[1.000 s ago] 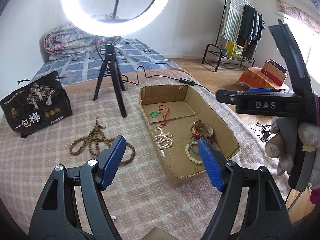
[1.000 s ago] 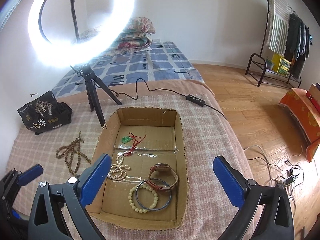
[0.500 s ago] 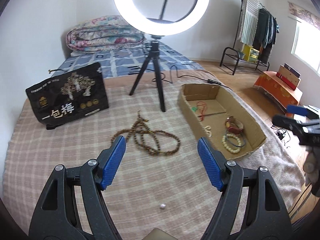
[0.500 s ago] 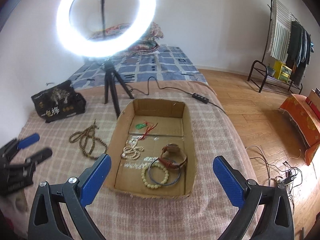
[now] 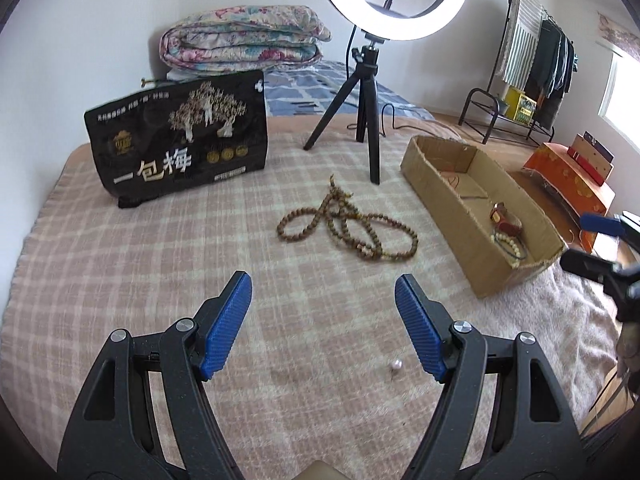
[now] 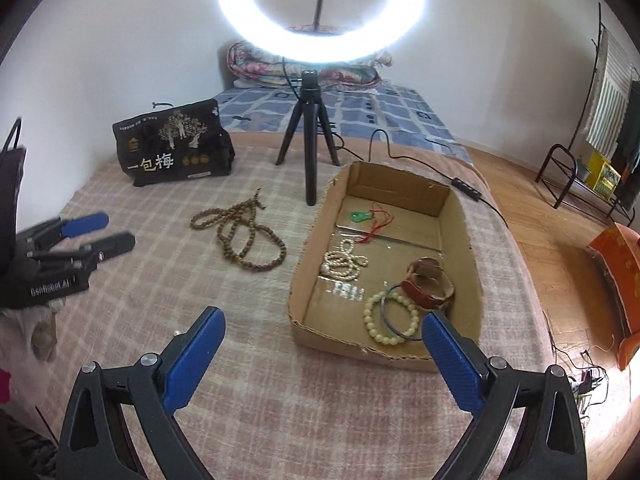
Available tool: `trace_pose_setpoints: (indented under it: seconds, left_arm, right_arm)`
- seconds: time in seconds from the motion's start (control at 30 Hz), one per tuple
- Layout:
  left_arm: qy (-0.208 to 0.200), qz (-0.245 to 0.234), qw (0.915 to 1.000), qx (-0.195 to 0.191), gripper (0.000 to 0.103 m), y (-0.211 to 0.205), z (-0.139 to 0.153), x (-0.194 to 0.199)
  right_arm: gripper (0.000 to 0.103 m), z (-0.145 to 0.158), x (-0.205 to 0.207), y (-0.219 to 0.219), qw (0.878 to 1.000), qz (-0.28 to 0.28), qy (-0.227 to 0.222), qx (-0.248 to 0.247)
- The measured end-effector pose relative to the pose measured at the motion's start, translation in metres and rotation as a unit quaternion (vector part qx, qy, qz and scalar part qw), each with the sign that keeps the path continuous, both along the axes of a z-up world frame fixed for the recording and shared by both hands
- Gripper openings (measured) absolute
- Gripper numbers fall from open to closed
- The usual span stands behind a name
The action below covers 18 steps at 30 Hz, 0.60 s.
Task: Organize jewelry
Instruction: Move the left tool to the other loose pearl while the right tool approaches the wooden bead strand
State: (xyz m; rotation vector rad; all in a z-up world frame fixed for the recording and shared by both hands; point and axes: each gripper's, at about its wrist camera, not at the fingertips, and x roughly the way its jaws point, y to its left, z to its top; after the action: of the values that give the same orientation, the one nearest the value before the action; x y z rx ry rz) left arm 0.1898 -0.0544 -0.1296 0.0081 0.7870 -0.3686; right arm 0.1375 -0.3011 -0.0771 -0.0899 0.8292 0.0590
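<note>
A: Where are the wooden prayer beads (image 5: pixel 347 229)?

B: Loose on the checked blanket (image 5: pixel 120 264), tangled in loops between the black printed bag (image 5: pixel 176 140) and the cardboard box (image 5: pixel 448 196), near the tripod (image 5: pixel 366 116) foot. Small round brown beads, with a tasselled end pointing toward the tripod.

A: What does the right wrist view give that the left doesn't?

B: The whole floor of the box. There you see a green pendant on a red cord (image 6: pixel 370 218) at the far end, a white bead necklace (image 6: pixel 343 262) bunched in the middle, then a brown leather watch (image 6: pixel 430 284), a cream bead bracelet (image 6: pixel 390 320) and a dark thin bangle (image 6: pixel 400 334) overlapping it at the near end. The left view shows only the watch and bracelet past the box wall.

A: And the left view's own?

B: A single small pearl-like bead (image 5: pixel 396 365) on the blanket, just beside the right finger of the left gripper (image 5: pixel 323 320).

A: The grippers?

B: Left gripper fingers spread, nothing between them, above the blanket short of the prayer beads. The right gripper (image 6: pixel 322 354) is spread wide too, empty, above the near edge of the box.
</note>
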Motion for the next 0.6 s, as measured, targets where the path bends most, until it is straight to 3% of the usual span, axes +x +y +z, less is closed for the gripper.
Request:
trace_pose_setpoints:
  seconds: [0.07, 0.4, 0.6]
  left_arm:
    - [0.01, -0.006, 0.9999, -0.003, 0.076, 0.002, -0.008, -0.006]
    - [0.052, -0.038, 0.9979, -0.009, 0.049, -0.014, -0.037, -0.03]
    - [0.07, -0.041, 0.9966, -0.012, 0.042, -0.03, -0.047, -0.038]
  right_arm:
    - [0.096, 0.0, 0.007, 0.004, 1.0, 0.004, 0.002, 0.003]
    - [0.088, -0.008, 0.068, 0.03, 0.998, 0.049, 0.035, 0.034]
    - [0.081, -0.017, 0.105, 0.048, 0.993, 0.086, 0.062, 0.045]
